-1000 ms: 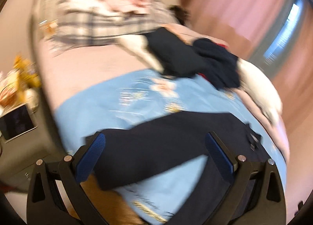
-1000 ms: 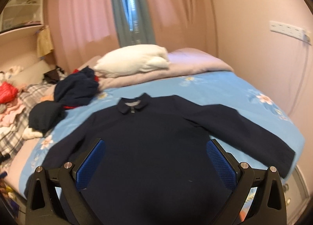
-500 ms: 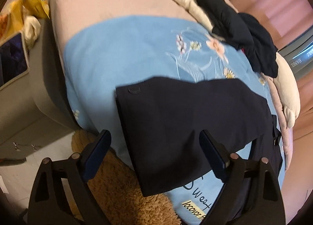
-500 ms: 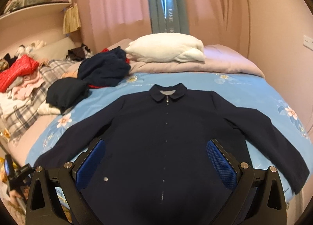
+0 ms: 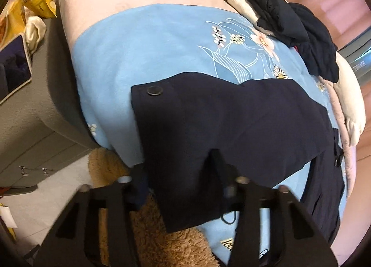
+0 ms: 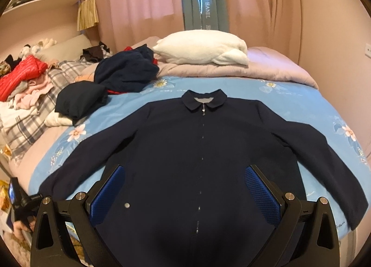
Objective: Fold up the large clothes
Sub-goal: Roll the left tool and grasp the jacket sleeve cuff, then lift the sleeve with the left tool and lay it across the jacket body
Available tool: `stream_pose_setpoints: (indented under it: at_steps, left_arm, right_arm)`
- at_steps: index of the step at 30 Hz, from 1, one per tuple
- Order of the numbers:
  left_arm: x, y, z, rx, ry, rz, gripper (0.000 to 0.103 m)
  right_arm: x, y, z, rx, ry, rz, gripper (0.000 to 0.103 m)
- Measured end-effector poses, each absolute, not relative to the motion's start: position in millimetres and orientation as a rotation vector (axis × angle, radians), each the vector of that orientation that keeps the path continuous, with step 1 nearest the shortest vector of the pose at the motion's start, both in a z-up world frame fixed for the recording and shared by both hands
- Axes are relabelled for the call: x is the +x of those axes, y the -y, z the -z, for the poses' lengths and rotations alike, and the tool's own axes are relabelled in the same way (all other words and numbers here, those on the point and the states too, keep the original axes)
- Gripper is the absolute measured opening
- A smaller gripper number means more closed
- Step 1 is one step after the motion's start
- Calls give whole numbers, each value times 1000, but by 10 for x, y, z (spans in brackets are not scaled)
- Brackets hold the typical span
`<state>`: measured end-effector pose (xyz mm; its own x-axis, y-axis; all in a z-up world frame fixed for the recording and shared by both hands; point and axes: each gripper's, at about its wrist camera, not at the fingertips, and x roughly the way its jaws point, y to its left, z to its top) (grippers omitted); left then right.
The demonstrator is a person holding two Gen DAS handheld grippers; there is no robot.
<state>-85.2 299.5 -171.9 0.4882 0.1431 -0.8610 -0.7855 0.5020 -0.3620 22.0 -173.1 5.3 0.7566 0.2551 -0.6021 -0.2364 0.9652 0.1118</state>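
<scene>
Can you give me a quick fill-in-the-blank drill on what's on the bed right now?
1. The navy jacket lies spread on a ____ bedspread.
2. The jacket's front zip is ____.
3. Beyond the collar, a ____ pillow rests on the pink quilt.
4. The left tool is closing on the jacket's ____, while the right tool stands open.

Missing words: blue; closed; white; sleeve
</scene>
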Motion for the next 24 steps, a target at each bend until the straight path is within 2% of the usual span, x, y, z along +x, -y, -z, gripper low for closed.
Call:
stream_pose_setpoints:
  at_steps: [2, 5, 16, 24]
  left_arm:
    - [-854, -2985, 1661, -904, -859, -591, 8]
    - [-744, -2891, 1433, -833, -850, -587, 8]
    - [-215, -2456, 245, -578, -640, -448, 6]
    - [289, -1801, -405, -388, -563, -259, 6]
  right_arm:
    - [216, 1724, -48, 26, -662, -268, 103]
    - [213, 1741, -47, 26, -663, -261, 103]
    - [140, 1992, -79, 80, -631, -186, 103]
    - [81, 2188, -89, 134, -615, -132, 103]
